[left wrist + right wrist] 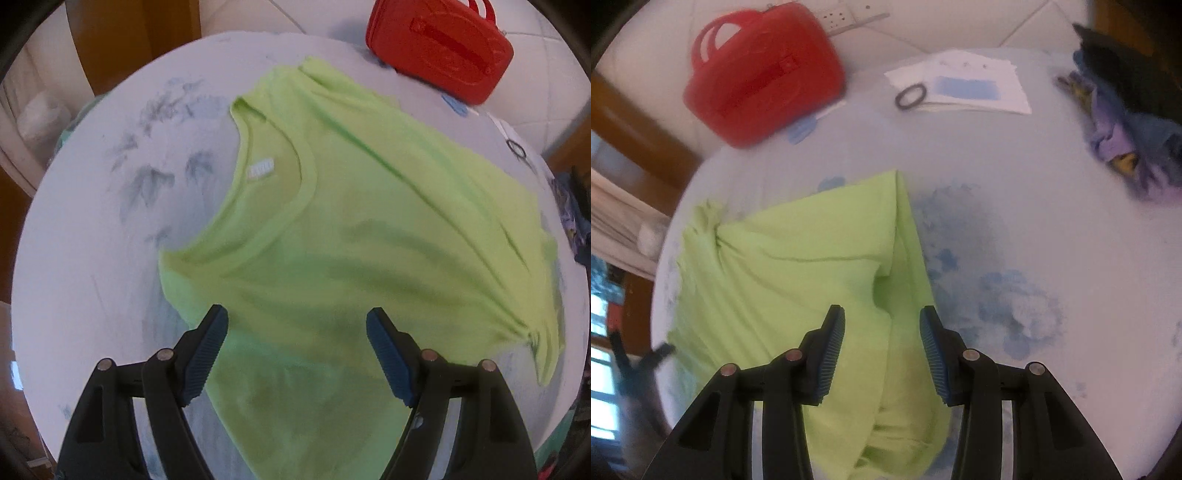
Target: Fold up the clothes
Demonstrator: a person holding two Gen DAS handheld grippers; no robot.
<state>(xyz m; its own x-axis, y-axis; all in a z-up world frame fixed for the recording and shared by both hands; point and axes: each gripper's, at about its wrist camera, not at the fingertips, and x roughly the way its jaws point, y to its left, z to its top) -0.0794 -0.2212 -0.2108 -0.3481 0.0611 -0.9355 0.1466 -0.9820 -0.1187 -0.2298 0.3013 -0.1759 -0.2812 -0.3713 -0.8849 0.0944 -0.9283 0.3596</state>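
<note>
A lime-green T-shirt (351, 221) lies on the round pale table (92, 258), its neckline and white label (260, 168) toward the left. My left gripper (295, 314) hovers over the shirt's near shoulder area, open wide, with nothing between its blue pads. In the right wrist view the shirt (798, 273) shows a folded edge running up the middle. My right gripper (881, 312) points down over that edge. Its jaws stand apart, and the cloth lies below them, not pinched.
A red zip case (764, 77) sits at the far edge of the table (1034, 184). White papers (975, 88) with a dark ring (910, 96) lie beside it. A heap of dark purple clothes (1126, 122) occupies the right rim. Wooden furniture surrounds the table.
</note>
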